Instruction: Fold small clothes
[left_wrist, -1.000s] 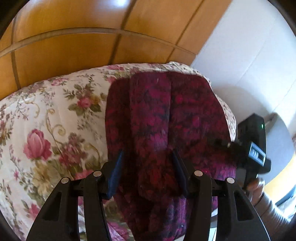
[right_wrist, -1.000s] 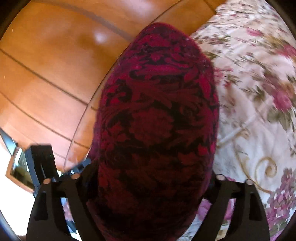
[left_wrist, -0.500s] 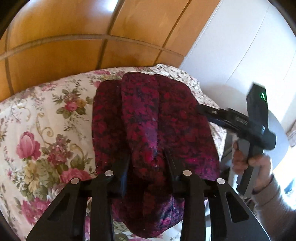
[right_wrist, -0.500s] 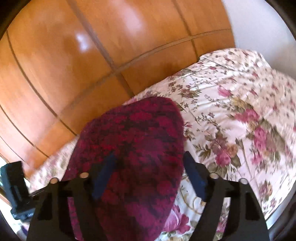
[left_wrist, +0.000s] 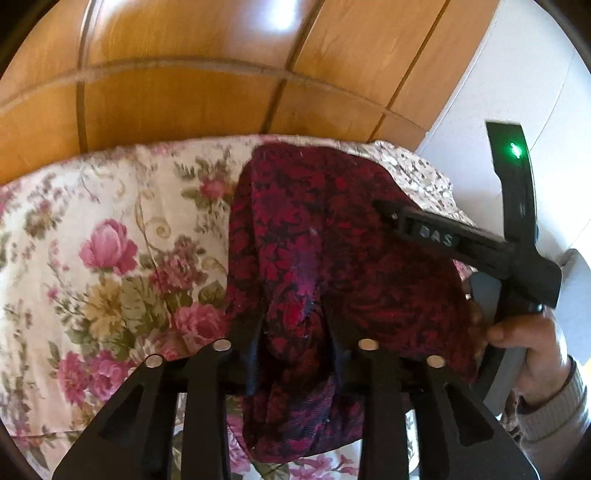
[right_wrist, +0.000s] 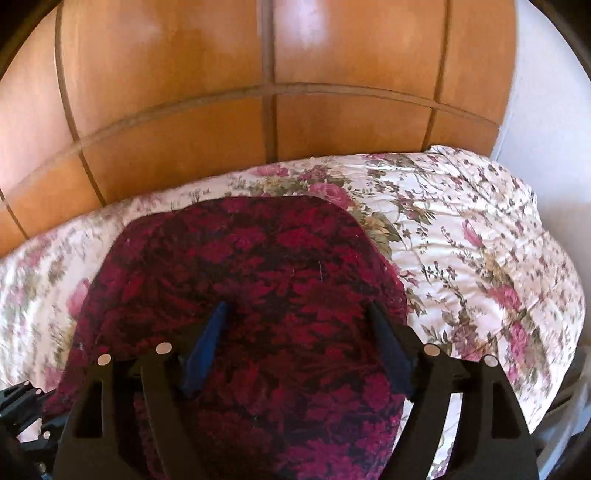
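Observation:
A dark red patterned garment (left_wrist: 325, 251) lies folded on the floral bedspread (left_wrist: 103, 258). My left gripper (left_wrist: 295, 317) is shut on a bunched fold of its near edge. In the left wrist view the right gripper (left_wrist: 384, 205) reaches over the garment's right side, held by a hand. In the right wrist view the garment (right_wrist: 243, 266) lies flat below my right gripper (right_wrist: 299, 310), whose blue-padded fingers (right_wrist: 207, 343) stand wide apart above the cloth, holding nothing.
A wooden panelled headboard (right_wrist: 258, 110) rises behind the bed. A white wall (left_wrist: 517, 92) stands at the right. The bedspread (right_wrist: 480, 240) stretches to the right of the garment, and the bed's edge falls off at far right.
My right gripper let go of the garment, opened and drew back above it; the cloth now lies flat on the bed. My left gripper kept its hold and closed tighter on the fold.

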